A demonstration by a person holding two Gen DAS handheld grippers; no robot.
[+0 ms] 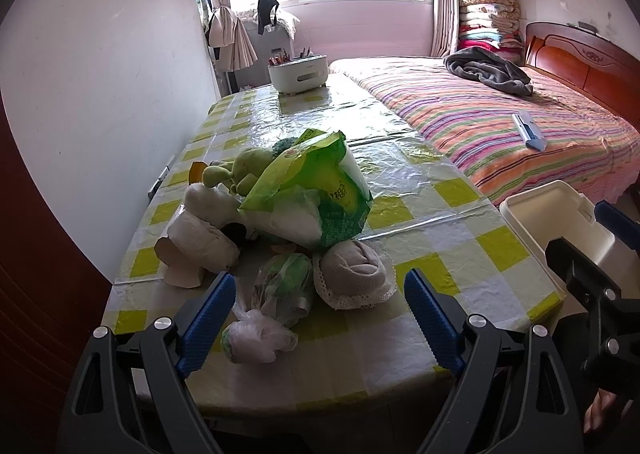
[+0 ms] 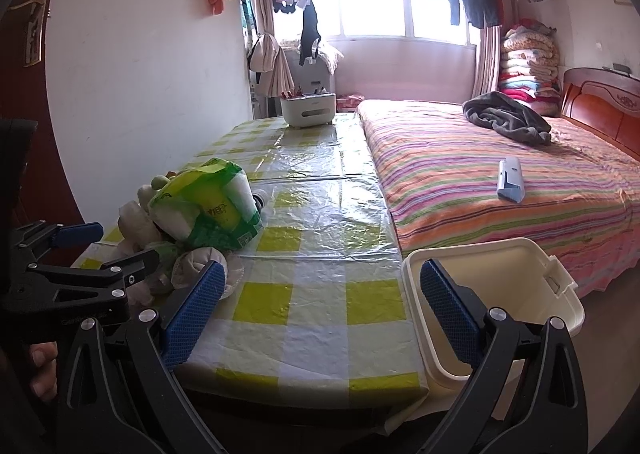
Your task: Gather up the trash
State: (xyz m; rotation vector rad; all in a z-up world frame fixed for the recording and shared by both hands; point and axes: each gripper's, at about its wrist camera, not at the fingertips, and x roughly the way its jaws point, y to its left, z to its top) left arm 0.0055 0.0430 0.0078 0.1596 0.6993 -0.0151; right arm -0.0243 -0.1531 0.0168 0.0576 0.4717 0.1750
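1. Blue-padded and spread wide, the left hand-held gripper (image 1: 318, 316) hovers over the near end of the counter (image 1: 452, 190), holding nothing.
2. Between its fingers lie a knotted clear plastic bag (image 1: 260, 340) and a crumpled green-tinted bag (image 1: 286, 284), with a grey cloth bundle (image 1: 354, 268) just beyond.
3. Behind those, a green wrapper pack (image 1: 316, 194) leans on the trash heap, with crumpled white paper (image 1: 200, 238) on its left.
4. The right hand-held gripper (image 2: 320, 310) is likewise spread and empty, over the counter's near right corner.
5. A cream bin (image 2: 492, 294) stands just beside that corner, next to the striped bed (image 2: 480, 182).
6. A white organizer box (image 1: 298, 74) sits at the counter's far end.
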